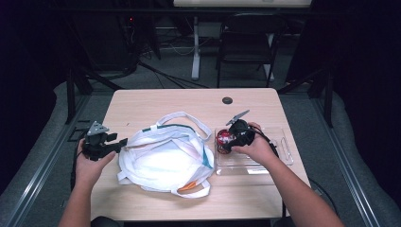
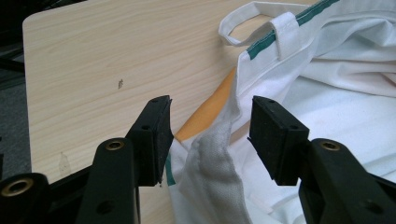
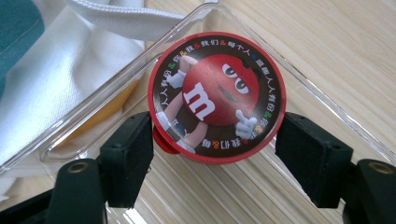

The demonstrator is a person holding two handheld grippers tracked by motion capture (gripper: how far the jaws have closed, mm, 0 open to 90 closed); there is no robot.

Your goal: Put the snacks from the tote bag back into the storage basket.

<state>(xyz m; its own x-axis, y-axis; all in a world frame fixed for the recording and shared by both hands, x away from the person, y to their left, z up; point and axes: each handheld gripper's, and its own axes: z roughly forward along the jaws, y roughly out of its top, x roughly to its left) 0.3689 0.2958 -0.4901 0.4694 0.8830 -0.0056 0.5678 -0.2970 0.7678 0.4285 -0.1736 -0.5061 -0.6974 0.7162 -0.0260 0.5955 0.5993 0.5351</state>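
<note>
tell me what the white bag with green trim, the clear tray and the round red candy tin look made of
White bag with green trim: soft woven cloth, matte; it creases and folds.
Clear tray: likely rigid plastic, see-through with glossy edges.
Round red candy tin: glossy printed lid; metal or plastic, cannot tell.

The round red tin (image 3: 216, 97) lying in the clear plastic tray (image 3: 327, 100) carries the readable marks. Its lid shows a red cartoon candy figure with a large white lowercase "m" on its body. Around the dark rim of the lid runs a ring of small white Chinese characters set apart by coloured "&" signs; the characters are too small to read with certainty.
</note>
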